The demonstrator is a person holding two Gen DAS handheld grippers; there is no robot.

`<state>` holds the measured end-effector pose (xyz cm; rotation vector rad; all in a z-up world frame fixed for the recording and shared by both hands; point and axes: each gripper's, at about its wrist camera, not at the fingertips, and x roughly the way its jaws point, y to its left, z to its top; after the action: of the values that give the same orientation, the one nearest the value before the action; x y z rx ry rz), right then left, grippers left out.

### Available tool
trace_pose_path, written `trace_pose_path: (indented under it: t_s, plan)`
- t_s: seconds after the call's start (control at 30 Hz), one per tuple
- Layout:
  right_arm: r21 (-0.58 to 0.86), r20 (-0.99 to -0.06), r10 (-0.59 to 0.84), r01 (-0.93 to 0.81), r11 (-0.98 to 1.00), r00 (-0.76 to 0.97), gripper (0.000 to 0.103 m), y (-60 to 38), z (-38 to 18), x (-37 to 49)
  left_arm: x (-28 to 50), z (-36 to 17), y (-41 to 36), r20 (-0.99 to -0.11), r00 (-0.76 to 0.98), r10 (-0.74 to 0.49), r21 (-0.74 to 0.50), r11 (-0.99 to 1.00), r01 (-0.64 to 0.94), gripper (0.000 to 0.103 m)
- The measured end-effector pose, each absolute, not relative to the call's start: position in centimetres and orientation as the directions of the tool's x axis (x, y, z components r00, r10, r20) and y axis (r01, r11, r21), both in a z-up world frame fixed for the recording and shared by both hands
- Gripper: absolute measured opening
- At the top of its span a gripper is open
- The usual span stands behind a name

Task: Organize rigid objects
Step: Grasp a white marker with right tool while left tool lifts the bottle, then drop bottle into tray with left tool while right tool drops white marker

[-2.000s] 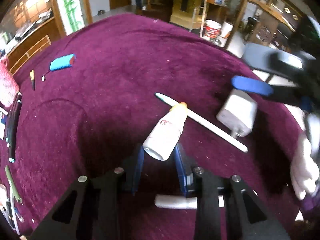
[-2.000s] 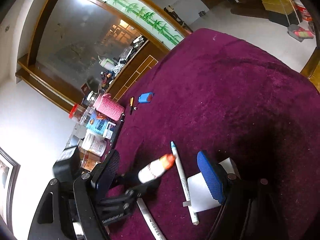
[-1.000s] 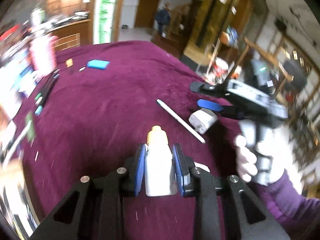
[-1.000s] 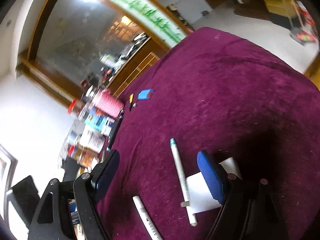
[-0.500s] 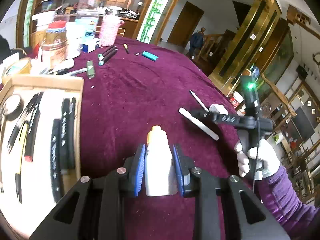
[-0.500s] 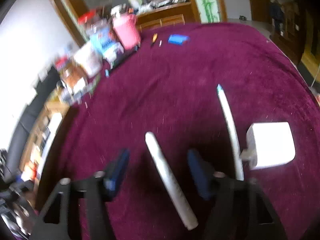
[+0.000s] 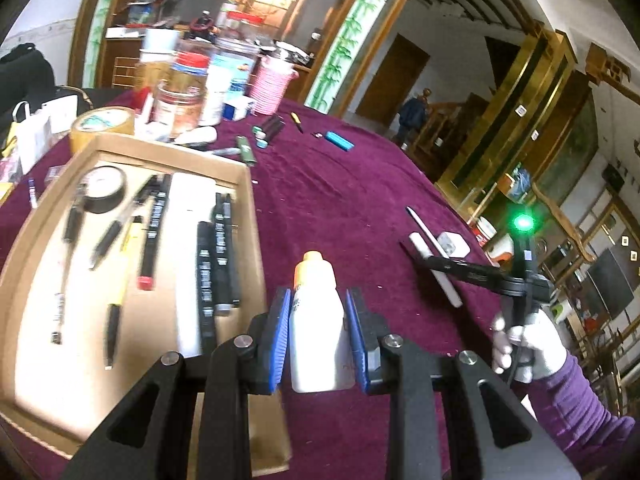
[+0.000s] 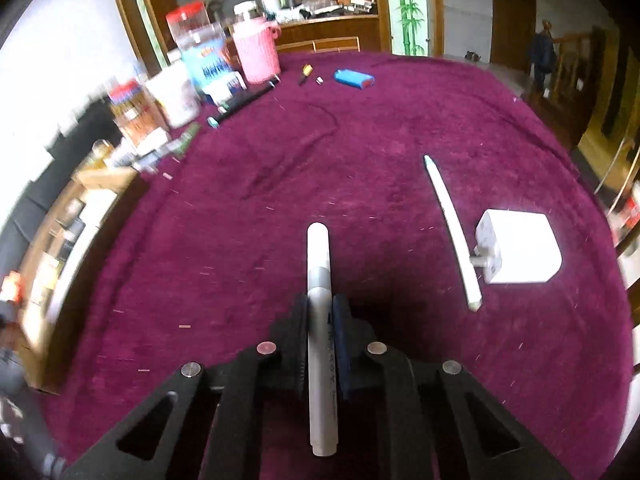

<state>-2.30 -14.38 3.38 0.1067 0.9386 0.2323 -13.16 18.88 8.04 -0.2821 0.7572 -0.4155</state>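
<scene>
Right gripper (image 8: 320,312) closed on marker (image 8: 319,264) (lengthwise).

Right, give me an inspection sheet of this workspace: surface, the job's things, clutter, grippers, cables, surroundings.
Surface: table with purple velvet cloth, lint specks on it.
Job's things: white bottle with orange cap; grey-white marker; slim white pen and white charger plug lying on the cloth; cardboard tray holding black pens and a tape roll.
Clutter: pink basket, jars and boxes at the far edge; blue lighter.
Grippers: left gripper jaws clamp the bottle; right gripper jaws have just closed on the marker.
Cables: nothing seen.
Surroundings: wooden doorways, bamboo-patterned trim, a person standing far off.
</scene>
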Motion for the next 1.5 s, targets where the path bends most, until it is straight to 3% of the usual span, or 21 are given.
trace_pose_path:
  t_s: [0.27, 0.6, 1.03, 1.1, 1.37, 1.5]
  plan:
    - [0.356, -0.719, 0.416, -0.219, 0.908, 0.557, 0.013, -11.7, 6.0, -4.3, -13.4, 7.3, 23.4, -0.613, 0.684, -0.395, -0.415, 0.898, 0.147, 0.027]
    - [0.517, -0.669, 0.625, -0.352, 0.780, 0.402, 0.014, -2.0, 7.5, -4.4, -12.2, 5.5, 27.9, -0.711, 0.649, -0.270, -0.387, 0.921, -0.041, 0.027]
    - [0.591, -0.689, 0.692, -0.386, 0.708, 0.215, 0.015, 9.6, 5.0, -4.0, -9.5, 4.6, 30.5, -0.782, 0.603, -0.158, -0.286, 0.950, -0.123, 0.027]
    - [0.605, -0.693, 0.694, -0.366, 0.707, 0.195, 0.015, 10.6, 4.1, -3.6, -9.4, 4.5, 30.7, -0.778, 0.605, -0.169, -0.299, 0.947, -0.120, 0.029]
    - [0.615, -0.716, 0.679, -0.312, 0.724, 0.161, 0.015, 12.6, 2.0, -2.3, -11.6, 5.9, 32.2, -0.706, 0.670, -0.230, -0.414, 0.902, -0.126, 0.066]
    - [0.595, -0.732, 0.661, -0.319, 0.737, 0.163, 0.015, 13.3, 1.5, -2.4, -12.8, 6.5, 33.2, -0.677, 0.698, -0.233, -0.449, 0.883, -0.140, 0.067]
